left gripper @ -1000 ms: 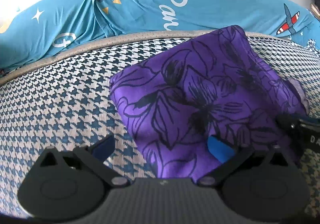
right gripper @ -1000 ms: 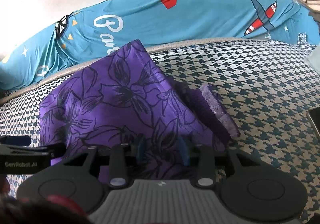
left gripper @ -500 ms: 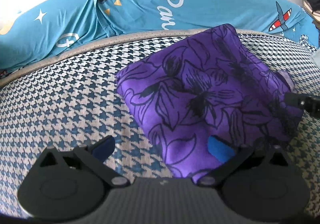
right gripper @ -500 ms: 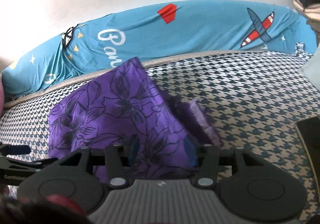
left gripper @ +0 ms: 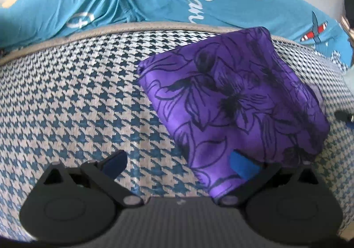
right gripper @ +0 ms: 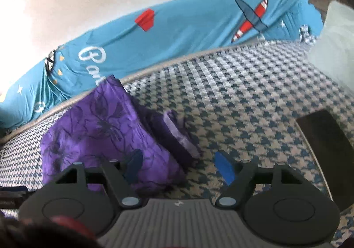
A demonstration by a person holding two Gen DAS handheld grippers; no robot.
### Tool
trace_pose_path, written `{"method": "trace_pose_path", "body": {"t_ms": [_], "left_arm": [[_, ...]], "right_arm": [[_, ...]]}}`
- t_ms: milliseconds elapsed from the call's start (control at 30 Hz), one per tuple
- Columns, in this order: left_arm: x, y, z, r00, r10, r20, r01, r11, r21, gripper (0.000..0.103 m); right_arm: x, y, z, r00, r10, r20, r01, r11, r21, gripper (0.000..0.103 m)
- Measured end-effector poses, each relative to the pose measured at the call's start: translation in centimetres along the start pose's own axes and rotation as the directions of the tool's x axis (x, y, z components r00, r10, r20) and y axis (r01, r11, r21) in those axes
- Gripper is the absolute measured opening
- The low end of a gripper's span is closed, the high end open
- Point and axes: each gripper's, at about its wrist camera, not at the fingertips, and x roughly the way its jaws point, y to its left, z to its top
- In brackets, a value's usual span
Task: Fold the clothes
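One folded purple floral garment [left gripper: 234, 102] lies on the houndstooth mat [left gripper: 73, 102], near the mat's far grey edge, with one paler purple strip [right gripper: 179, 135] showing along its right side. The left gripper [left gripper: 179, 163] has its two fingers spread wide, holding nothing; its right blue pad [left gripper: 241, 165] sits over the garment's near corner, its left one over bare mat. The right gripper [right gripper: 179, 166] is likewise spread and empty, one finger over the garment and one over the mat. Behind runs one blue printed sheet [right gripper: 177, 42]. One dark flat object [right gripper: 327, 144] lies at right.
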Motion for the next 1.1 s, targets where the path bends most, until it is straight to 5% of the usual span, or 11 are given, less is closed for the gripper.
{"method": "trace_pose_path", "body": {"t_ms": [567, 1100], "left_arm": [[1.1, 3.2, 2.0, 0.997, -0.079, -0.001, 0.078, 0.981, -0.177, 0.103], [3.5, 1.8, 2.3, 0.982, -0.189, -0.021, 0.18, 0.961, -0.211, 0.103]], "right_arm": [[1.9, 0.8, -0.9, 0.996, 0.046, -0.08, -0.044, 0.998, 0.037, 0.073], [3.4, 0.1, -1.0, 0.99, 0.095, -0.107, -0.082, 0.989, 0.12, 0.073]]}}
